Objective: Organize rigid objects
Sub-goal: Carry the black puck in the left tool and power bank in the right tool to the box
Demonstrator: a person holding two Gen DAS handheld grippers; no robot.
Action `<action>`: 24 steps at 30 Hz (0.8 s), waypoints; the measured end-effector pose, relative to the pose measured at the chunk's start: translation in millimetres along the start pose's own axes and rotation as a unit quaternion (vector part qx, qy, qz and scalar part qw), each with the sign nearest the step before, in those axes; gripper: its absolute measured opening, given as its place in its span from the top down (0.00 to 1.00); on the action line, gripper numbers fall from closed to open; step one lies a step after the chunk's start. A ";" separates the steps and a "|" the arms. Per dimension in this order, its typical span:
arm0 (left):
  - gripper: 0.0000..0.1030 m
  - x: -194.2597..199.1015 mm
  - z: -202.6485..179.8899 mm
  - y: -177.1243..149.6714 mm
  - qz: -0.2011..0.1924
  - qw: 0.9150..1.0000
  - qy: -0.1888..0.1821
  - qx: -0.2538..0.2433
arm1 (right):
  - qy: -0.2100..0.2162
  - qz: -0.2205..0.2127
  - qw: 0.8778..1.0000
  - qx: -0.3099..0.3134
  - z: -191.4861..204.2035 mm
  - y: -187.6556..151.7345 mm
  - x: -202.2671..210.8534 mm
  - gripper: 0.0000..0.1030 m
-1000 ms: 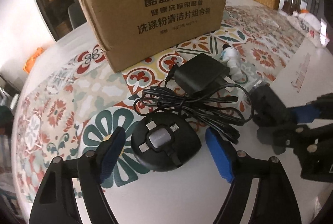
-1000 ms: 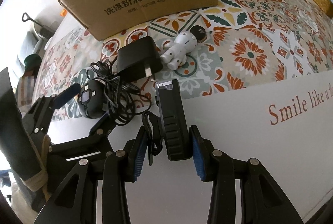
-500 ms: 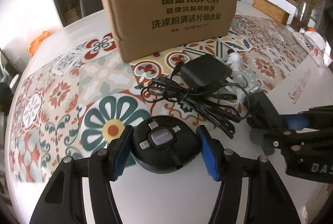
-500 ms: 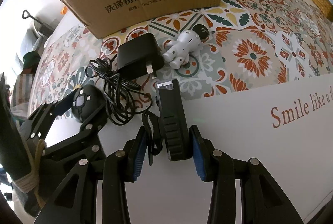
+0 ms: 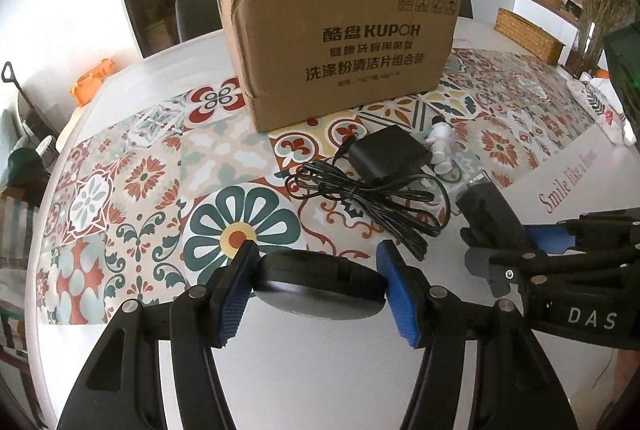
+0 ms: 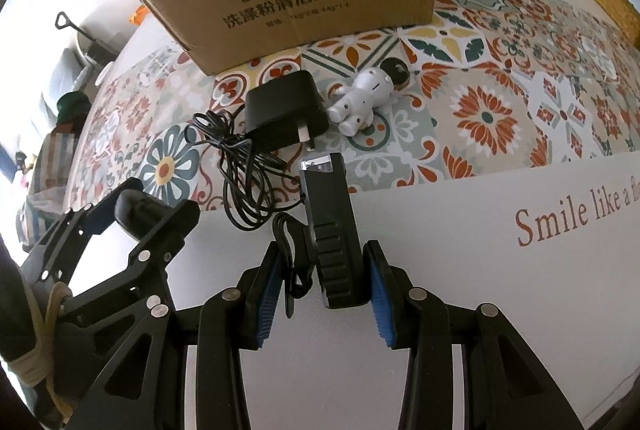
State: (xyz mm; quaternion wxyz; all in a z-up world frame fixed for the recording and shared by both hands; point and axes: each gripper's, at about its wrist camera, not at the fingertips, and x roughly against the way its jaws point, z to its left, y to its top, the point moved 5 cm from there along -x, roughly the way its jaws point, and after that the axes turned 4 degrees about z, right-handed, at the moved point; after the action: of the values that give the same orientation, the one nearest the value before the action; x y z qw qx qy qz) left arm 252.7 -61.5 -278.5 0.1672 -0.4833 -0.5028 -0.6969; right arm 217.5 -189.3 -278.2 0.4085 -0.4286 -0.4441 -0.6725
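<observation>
The left gripper (image 5: 316, 280) was clamped on the round black disc (image 5: 320, 284), tilted edge-on and lifted clear of the table (image 5: 320, 382). The right gripper (image 6: 324, 288), at its three o'clock, squeezed the ribbed black lamp (image 6: 332, 230) tight. At twelve o'clock sat the cardboard box (image 5: 344, 46), with the black charger (image 5: 384, 158), its tangled cord (image 5: 372, 198) and the white figurine (image 5: 440, 146) lying before it.

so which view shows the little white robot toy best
The right wrist view. There the white robot toy lies in full view on the patterned cloth, beside the black power adapter, with body, legs and dark head all clear. In the left wrist view the toy is smaller and partly hidden behind the adapter.
</observation>
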 end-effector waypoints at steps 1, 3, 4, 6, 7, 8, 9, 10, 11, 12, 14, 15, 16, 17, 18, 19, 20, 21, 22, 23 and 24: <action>0.41 0.8 -0.6 0.1 0.000 1.000 0.000 0.001 | 0.001 0.000 1.000 0.000 -0.1 0.1 0.5 0.61; 0.41 3.2 -1.6 1.3 0.000 1.000 0.005 0.005 | 0.004 0.001 1.000 0.000 -1.6 -0.5 1.4 0.61; 0.41 5.7 -2.3 2.6 -0.001 1.000 0.005 0.007 | 0.004 0.001 1.000 -0.001 -2.5 -0.3 1.7 0.61; 0.41 11.3 -3.0 5.9 -0.003 1.000 0.008 0.015 | 0.006 0.001 1.000 -0.001 -4.8 0.0 4.4 0.61; 0.41 14.4 -3.5 8.1 -0.005 1.000 0.009 0.018 | 0.006 -0.001 1.000 -0.001 -5.3 0.5 5.9 0.61; 0.41 16.5 -3.9 9.9 -0.007 1.000 0.010 0.020 | 0.005 -0.003 1.000 0.000 -6.3 1.4 8.3 0.61; 0.41 19.6 -4.4 12.1 -0.009 1.000 0.013 0.023 | 0.006 -0.006 1.000 0.001 -7.4 2.6 11.0 0.61; 0.41 23.0 -4.5 14.2 -0.011 0.999 0.014 0.027 | 0.007 -0.008 1.000 0.001 -8.3 4.1 14.0 0.61; 0.41 27.7 -5.0 17.3 -0.015 0.999 0.013 0.031 | 0.009 -0.010 1.000 0.002 -9.0 5.6 16.6 0.61; 0.41 30.3 -5.2 19.5 -0.018 0.999 0.014 0.034 | 0.010 -0.013 1.000 0.003 -10.1 7.4 20.6 0.61; 0.41 38.6 -6.2 25.5 -0.026 0.999 0.017 0.037 | 0.009 -0.020 1.000 0.007 -11.0 11.2 26.9 0.61; 0.41 42.8 -6.6 28.6 -0.031 0.999 0.017 0.040 | 0.010 -0.025 1.000 0.009 -11.8 13.5 32.0 0.61; 0.41 47.5 -7.0 32.4 -0.036 0.998 0.018 0.043 | 0.011 -0.028 0.999 0.010 -11.9 15.4 35.1 0.61; 0.41 50.8 -7.4 35.7 -0.040 0.998 0.018 0.044 | 0.012 -0.033 0.999 0.012 -12.5 17.5 39.6 0.61; 0.41 56.0 -8.3 40.1 -0.046 0.998 0.020 0.045 | 0.013 -0.038 0.999 0.014 -12.6 19.4 44.3 0.61; 0.41 60.4 -8.7 43.5 -0.052 0.997 0.021 0.046 | 0.014 -0.044 0.999 0.018 -12.3 21.8 49.9 0.61; 0.41 62.8 -9.2 46.0 -0.054 0.997 0.022 0.047 | 0.015 -0.048 0.999 0.021 -11.8 23.6 54.3 0.61; 0.41 67.8 -9.8 51.0 -0.060 0.997 0.023 0.048 | 0.016 -0.055 0.998 0.024 -11.7 26.2 60.6 0.61; 0.41 71.8 -10.0 54.7 -0.065 0.996 0.024 0.050 | 0.017 -0.060 0.998 0.027 -9.5 29.0 63.6 0.61; 0.41 75.4 -10.1 58.2 -0.068 0.996 0.025 0.053 | 0.017 -0.065 0.997 0.029 -9.4 31.5 68.6 0.61; 0.41 77.7 -10.4 60.7 -0.070 0.996 0.027 0.054 | 0.018 -0.069 0.997 0.030 -8.8 33.8 72.3 0.61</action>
State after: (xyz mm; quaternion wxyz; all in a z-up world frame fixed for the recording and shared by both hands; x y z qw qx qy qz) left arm 254.1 -77.5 -180.6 0.1571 -0.4182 -0.5680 -0.6912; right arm 225.5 -219.0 -204.1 0.3815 -0.3723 -0.4852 -0.6931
